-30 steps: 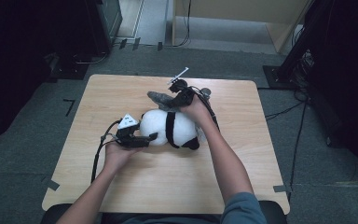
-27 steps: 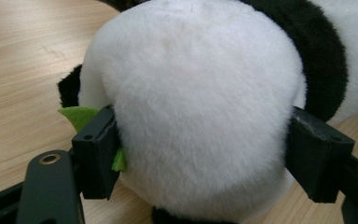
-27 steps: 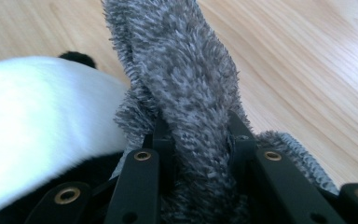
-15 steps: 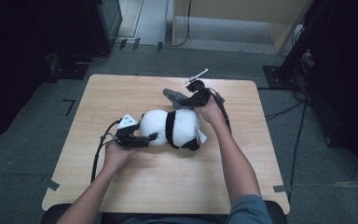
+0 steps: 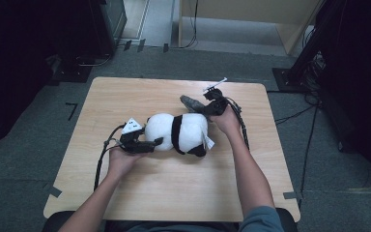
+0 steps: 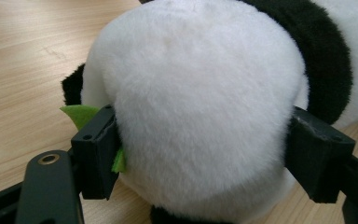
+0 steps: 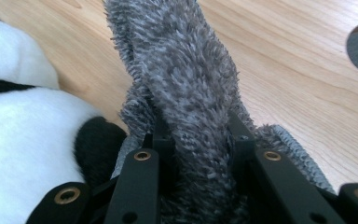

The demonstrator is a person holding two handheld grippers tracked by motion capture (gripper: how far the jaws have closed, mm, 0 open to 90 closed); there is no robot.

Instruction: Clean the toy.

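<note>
A black-and-white panda plush (image 5: 178, 133) lies on its side in the middle of the wooden table (image 5: 125, 203). My left gripper (image 5: 147, 143) is shut on its white round head (image 6: 200, 93), one pad pressed into the fur on each side. A green felt leaf (image 6: 79, 114) pokes out by the left pad. My right gripper (image 5: 205, 107) is just behind the panda's right end, shut on a grey fuzzy cloth (image 7: 186, 84). The cloth (image 5: 191, 103) sticks out ahead of the jaws, close above the tabletop. The panda's white and black fur (image 7: 23, 135) lies to the left of those jaws.
Cables trail from both grippers across the table. Dark equipment (image 5: 106, 24) stands on the floor behind the table at the left and a black stand (image 5: 314, 48) at the right. Tape marks (image 5: 290, 195) sit at the table's near corners.
My right gripper has carried the grey cloth rightward and slightly lower, from behind the panda's middle to its right end. The left gripper and the panda have stayed in place.
</note>
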